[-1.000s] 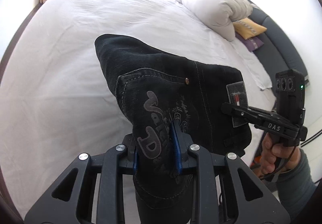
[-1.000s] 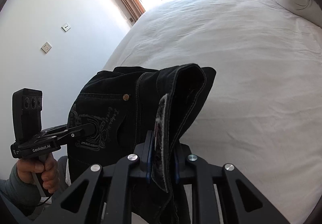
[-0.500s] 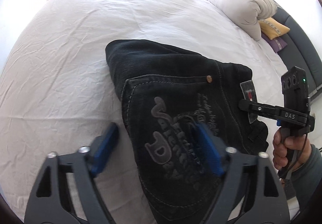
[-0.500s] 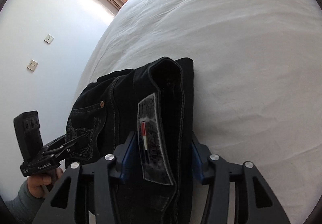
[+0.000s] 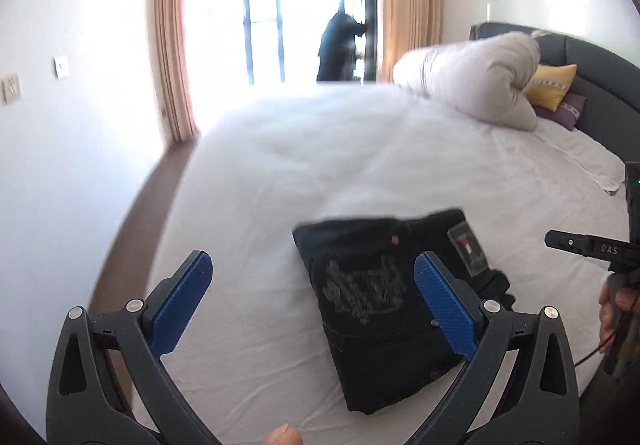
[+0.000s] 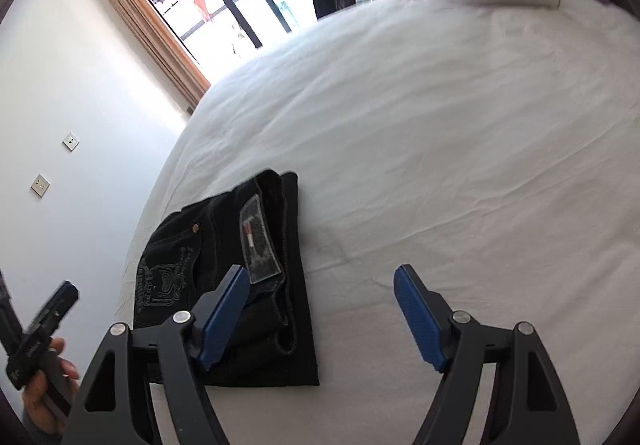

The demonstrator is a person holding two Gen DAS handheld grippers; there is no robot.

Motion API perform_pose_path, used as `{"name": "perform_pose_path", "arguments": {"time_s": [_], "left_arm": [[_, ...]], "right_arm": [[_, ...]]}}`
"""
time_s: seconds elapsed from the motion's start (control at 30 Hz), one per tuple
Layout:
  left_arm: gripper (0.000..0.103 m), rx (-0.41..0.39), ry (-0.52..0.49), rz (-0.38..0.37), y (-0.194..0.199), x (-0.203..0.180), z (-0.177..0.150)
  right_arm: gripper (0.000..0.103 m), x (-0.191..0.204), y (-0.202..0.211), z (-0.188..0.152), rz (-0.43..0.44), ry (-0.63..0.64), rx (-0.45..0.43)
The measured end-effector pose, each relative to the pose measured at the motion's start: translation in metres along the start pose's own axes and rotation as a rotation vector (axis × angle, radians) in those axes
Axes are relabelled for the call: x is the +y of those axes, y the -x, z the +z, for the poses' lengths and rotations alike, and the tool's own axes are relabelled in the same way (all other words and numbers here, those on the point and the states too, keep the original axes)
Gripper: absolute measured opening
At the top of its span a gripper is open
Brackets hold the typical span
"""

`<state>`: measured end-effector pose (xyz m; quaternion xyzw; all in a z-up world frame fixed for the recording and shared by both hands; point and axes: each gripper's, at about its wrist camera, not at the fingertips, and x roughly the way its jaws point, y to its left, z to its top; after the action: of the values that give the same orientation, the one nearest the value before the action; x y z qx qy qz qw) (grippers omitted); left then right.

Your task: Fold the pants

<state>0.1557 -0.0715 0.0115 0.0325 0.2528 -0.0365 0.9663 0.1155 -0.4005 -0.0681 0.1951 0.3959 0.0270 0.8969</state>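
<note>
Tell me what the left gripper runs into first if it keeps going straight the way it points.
Probably the white bedsheet, just left of the folded black pants. The left gripper is open; its right finger overlaps the pants in view, so it might brush them. Depth is unclear.

"DAS" on right claw (image 5: 592,247) body; pants (image 5: 384,309) print unreadable.

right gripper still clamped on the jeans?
No. The right gripper is wide open above the bed; the folded black jeans lie free.
</note>
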Motion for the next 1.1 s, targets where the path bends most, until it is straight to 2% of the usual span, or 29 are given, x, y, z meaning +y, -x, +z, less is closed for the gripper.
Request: {"name": "perform_pose_path", "arguments": {"time_s": [0.03,0.07,0.1,0.17,0.27,0.4,0.47,0.53,0.67,0.77,0.9,1.1], "left_arm": [[0.103,-0.103,-0.032,0.031,0.032,-0.005,0.006],[0.103,-0.184,-0.051,0.059,0.057,-0.01,0.011],[0.103,-0.277,-0.064,0.095,0.088,-0.014,0.016],[0.103,-0.359,-0.06,0.123,0.12,-0.018,0.028],[0.103,-0.373,-0.03,0.106,0.158,-0.021,0.041],[0.103,-0.259,-0.052,0.146,0.183,-0.026,0.046],[0.103,-0.238,-0.062,0.132,0.187,-0.028,0.046],[0.103,-0.182,-0.044,0.169,0.184,-0.026,0.043],[0.103,-0.035,0.03,0.134,0.158,-0.024,0.031],[0.103,0.114,0.098,0.055,0.12,-0.025,0.014],[0.103,0.271,0.134,0.033,0.08,-0.033,-0.011],[0.103,0.342,0.138,0.036,0.051,-0.031,-0.022]], "right_arm": [[0.086,0.012,0.021,-0.002,-0.028,0.042,-0.07],[0.097,0.025,0.043,-0.005,-0.054,0.083,-0.147],[0.103,0.038,0.064,-0.008,-0.08,0.12,-0.229],[0.103,0.06,0.1,-0.008,-0.104,0.182,-0.371],[0.103,0.092,0.144,-0.005,-0.112,0.258,-0.48],[0.103,0.123,0.186,-0.005,-0.09,0.31,-0.563],[0.103,0.133,0.2,-0.007,-0.082,0.32,-0.557],[0.103,0.146,0.205,-0.01,-0.082,0.34,-0.538],[0.103,0.156,0.203,-0.019,-0.12,0.335,-0.449],[0.103,0.158,0.196,-0.027,-0.134,0.307,-0.381],[0.103,0.16,0.179,-0.036,-0.181,0.289,-0.274],[0.103,0.155,0.155,-0.046,-0.228,0.285,-0.163]]}}
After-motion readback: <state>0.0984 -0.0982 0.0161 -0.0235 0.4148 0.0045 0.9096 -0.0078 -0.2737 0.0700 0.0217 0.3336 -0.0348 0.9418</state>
